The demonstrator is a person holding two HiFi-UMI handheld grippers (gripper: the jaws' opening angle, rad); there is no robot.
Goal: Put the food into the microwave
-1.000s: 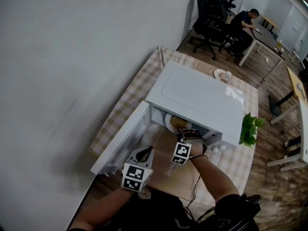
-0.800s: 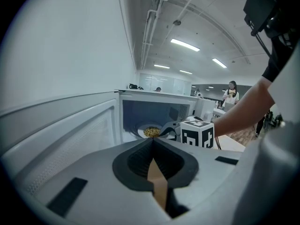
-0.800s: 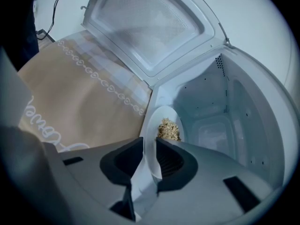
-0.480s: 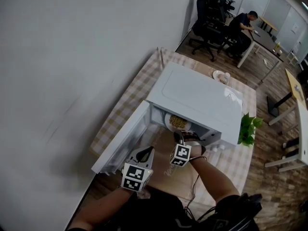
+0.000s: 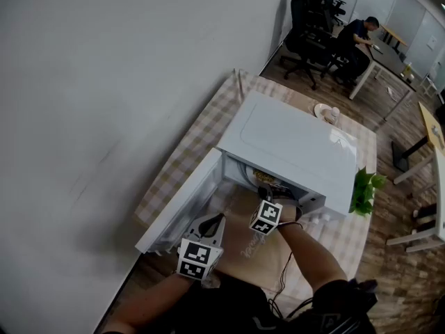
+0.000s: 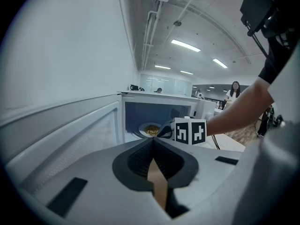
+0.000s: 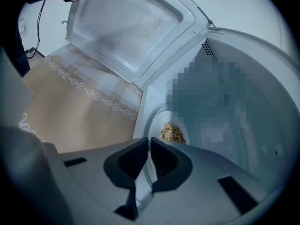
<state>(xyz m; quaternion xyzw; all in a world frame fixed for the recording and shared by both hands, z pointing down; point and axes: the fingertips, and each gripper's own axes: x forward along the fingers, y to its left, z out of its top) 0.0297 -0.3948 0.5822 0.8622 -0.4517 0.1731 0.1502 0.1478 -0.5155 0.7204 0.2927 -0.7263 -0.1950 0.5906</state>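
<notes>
Right gripper (image 7: pixel 149 142): I have its jaws nearly closed, pinching the rim of the plate (image 7: pixel 157 119), which sits with its food (image 7: pixel 172 133) inside the open microwave (image 5: pixel 292 145). My left gripper (image 6: pixel 153 143) hangs near the door (image 5: pixel 182 204), jaws together, empty.

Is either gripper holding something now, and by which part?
The right gripper holds the plate of food by its near rim, inside the microwave. The left gripper is shut and empty.
</notes>
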